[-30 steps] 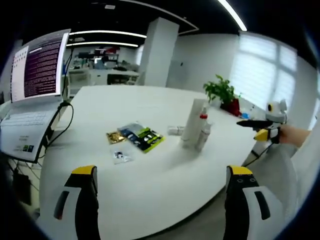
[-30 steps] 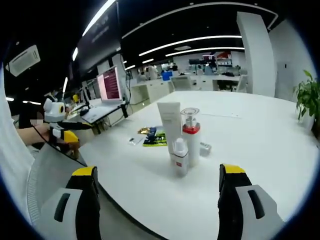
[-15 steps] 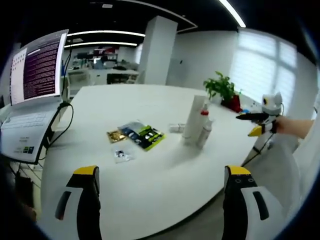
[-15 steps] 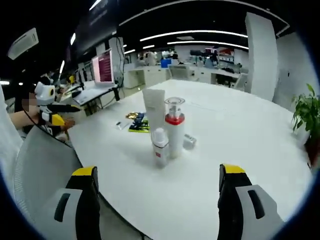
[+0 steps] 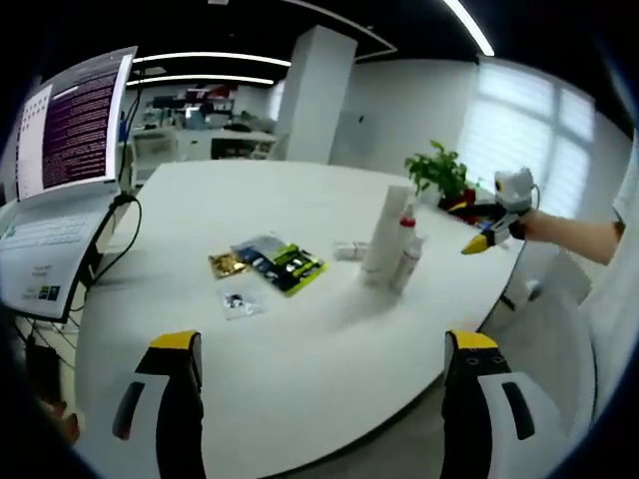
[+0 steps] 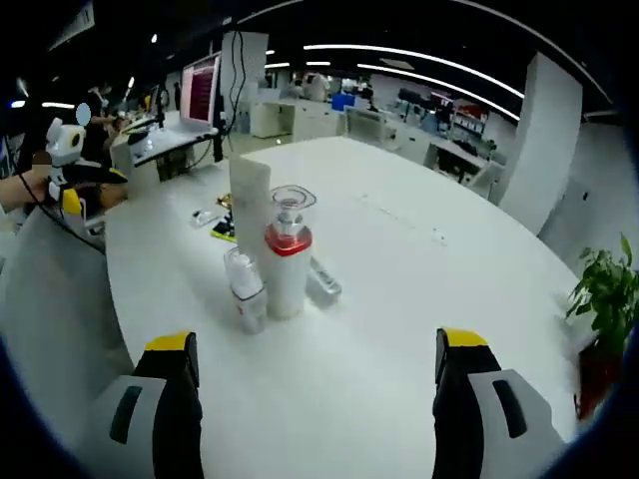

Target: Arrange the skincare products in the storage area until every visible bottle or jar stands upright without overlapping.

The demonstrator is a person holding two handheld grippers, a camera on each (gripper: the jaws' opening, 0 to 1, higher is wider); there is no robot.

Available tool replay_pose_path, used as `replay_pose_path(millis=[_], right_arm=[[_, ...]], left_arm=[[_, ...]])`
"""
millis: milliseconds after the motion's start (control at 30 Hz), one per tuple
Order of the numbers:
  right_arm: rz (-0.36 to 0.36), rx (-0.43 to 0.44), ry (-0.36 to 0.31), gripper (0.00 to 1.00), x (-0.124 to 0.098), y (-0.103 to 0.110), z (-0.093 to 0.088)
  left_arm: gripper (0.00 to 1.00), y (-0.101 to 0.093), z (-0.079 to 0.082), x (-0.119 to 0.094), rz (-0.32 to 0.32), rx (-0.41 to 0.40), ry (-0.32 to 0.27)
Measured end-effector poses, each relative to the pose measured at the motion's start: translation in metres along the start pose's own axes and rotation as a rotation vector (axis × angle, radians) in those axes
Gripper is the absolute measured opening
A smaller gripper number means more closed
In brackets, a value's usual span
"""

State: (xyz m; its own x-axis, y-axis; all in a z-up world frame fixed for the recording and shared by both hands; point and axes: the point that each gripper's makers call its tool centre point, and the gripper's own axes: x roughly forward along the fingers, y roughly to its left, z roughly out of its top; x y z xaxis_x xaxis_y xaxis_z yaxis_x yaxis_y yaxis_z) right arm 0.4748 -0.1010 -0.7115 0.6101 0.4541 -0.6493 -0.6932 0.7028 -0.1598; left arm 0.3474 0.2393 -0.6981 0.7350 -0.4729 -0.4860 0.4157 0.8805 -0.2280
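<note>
Skincare bottles upright, clustered, well ahead of both hand-held grippers (jaws wide, nothing held).

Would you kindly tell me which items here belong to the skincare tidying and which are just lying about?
Job: tall white tube; red-collared bottle; small clear bottle; small item lying flat.
Lying about: sachets; laptop; potted plant.
</note>
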Motion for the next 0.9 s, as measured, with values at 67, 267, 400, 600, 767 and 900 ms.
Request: replay_pose_path(millis=[67, 267, 400, 600, 767, 900], right_arm=[[0.003, -0.011, 0.017, 0.93, 0.01, -0.006, -0.001], [0.01, -0.051, 0.052, 0.88, 0.042, -0.032, 0.0], [0.014, -0.064, 0.064, 0.84, 0.061, -0.043, 0.001], [0.075, -0.109, 0.072, 0.81, 0.096, -0.051, -0.001], [0.173, -0.131, 0.083, 0.78, 0.114, -0.038, 0.0], [0.199, -0.157, 0.082, 0.69, 0.127, -0.039, -0.003]], left_arm=[[0.92, -0.003, 0.0, 0.003, 0.001, -0.003, 0.006], [0.91, -0.006, -0.002, 0.012, -0.006, -0.023, 0.024], [0.91, -0.006, -0.003, 0.018, -0.01, -0.036, 0.037], [0.9, 0.006, -0.008, 0.024, -0.008, -0.055, 0.056], [0.9, 0.015, -0.01, 0.029, -0.005, -0.064, 0.071], [0.89, 0.014, -0.01, 0.034, -0.007, -0.073, 0.082]])
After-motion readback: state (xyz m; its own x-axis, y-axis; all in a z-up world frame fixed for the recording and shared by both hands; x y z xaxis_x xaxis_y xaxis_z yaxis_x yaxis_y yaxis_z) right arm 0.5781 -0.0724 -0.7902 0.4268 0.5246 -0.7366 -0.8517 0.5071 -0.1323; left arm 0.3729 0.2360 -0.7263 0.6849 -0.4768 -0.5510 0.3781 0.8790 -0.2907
